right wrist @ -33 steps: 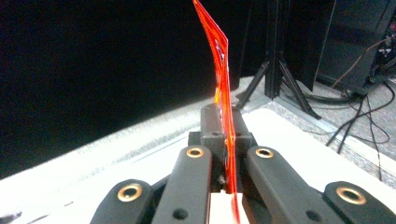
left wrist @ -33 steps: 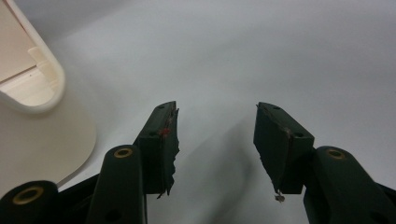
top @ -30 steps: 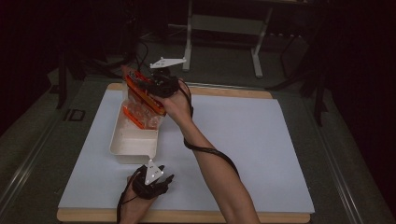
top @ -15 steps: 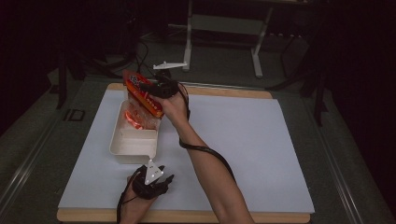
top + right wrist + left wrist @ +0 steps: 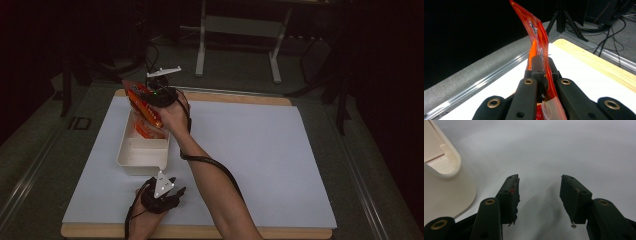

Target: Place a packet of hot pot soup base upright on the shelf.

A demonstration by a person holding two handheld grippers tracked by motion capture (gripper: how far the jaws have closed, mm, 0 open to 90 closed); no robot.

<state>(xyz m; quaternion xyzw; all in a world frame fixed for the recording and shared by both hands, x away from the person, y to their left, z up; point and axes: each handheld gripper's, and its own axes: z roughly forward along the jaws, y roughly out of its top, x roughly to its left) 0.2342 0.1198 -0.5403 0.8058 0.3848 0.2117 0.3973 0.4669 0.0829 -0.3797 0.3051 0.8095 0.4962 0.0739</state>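
Note:
My right gripper (image 5: 152, 102) is shut on an orange snack packet (image 5: 142, 104) and holds it tilted above the far end of a cream tray (image 5: 131, 161). Another orange packet (image 5: 146, 131) lies inside that tray's far part. In the right gripper view the held packet (image 5: 539, 45) stands up between the closed jaws of the right gripper (image 5: 541, 65). My left gripper (image 5: 172, 194) rests on the white mat near the tray's near end. Its jaws stand apart in the left gripper view, the left gripper (image 5: 539, 195) holding nothing, with the cream tray (image 5: 447, 183) at the left.
A white mat (image 5: 260, 155) covers the wooden table (image 5: 240, 97). A metal stand (image 5: 239, 30) and cables lie on the dark floor beyond the table. A cable trails along the right forearm.
My right gripper has carried the orange packet down and toward the tray. The left gripper has stayed put.

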